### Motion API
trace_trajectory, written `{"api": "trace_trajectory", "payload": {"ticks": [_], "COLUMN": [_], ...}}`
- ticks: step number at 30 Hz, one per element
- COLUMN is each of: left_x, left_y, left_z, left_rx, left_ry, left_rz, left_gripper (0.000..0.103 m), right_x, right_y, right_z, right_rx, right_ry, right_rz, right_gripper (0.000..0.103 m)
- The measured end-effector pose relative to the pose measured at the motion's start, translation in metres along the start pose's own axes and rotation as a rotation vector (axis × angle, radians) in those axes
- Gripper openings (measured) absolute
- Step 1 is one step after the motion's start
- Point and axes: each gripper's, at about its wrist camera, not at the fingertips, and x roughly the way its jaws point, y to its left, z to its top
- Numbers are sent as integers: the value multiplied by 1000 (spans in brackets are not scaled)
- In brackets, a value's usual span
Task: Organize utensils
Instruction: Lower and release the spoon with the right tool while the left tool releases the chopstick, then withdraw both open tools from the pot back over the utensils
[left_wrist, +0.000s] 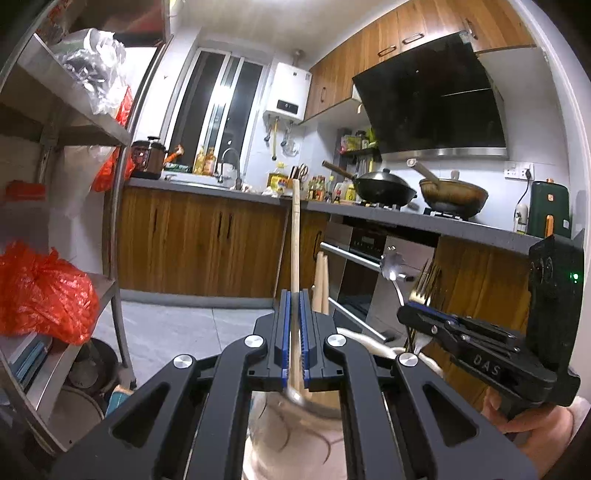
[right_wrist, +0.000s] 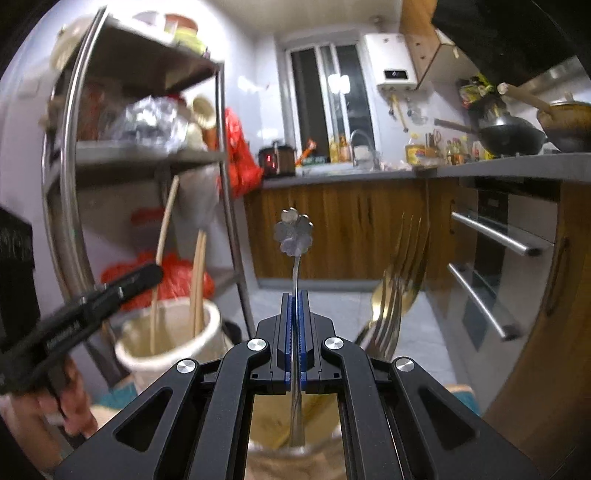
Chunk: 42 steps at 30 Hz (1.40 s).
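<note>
Kitchen, grey countertop (left_wrist: 424, 218), wooden cabinets (left_wrist: 199, 236), steel shelving (right_wrist: 147, 155).

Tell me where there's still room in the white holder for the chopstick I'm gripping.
The white holder has bare room on its near side, between the front rim and the chopstick pair standing at the back right. The left gripper already holds its chopstick over the left part. The forks crowd the neighbouring container instead.
</note>
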Motion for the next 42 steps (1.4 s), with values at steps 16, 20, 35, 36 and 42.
{"api": "trace_trajectory", "payload": {"ticks": [16,20,35,36,42], "left_x": [-5,-6,-66,-72,-102], "left_y": [-7,-5,-11,-14,-30], "left_z": [-5,-5,-11,-12,-25], "left_rx": [40,36,10,19,31], "left_ry": [21,23,-5,-4,41], "left_rz": [20,31,186,192,187], "left_gripper": [6,26,97,97,97], "right_x": [2,-5,-98,-104,-132], "right_y": [-1,-4,-12,-13,-14], "right_z": [-20,-15,-2,-5,-22], "right_rx": [3,16,88,94,107], "right_ry": [72,55,-56,-53,-36], "right_rz": [13,17,-66,-70,-121], "right_gripper": [2,11,95,97,98]}}
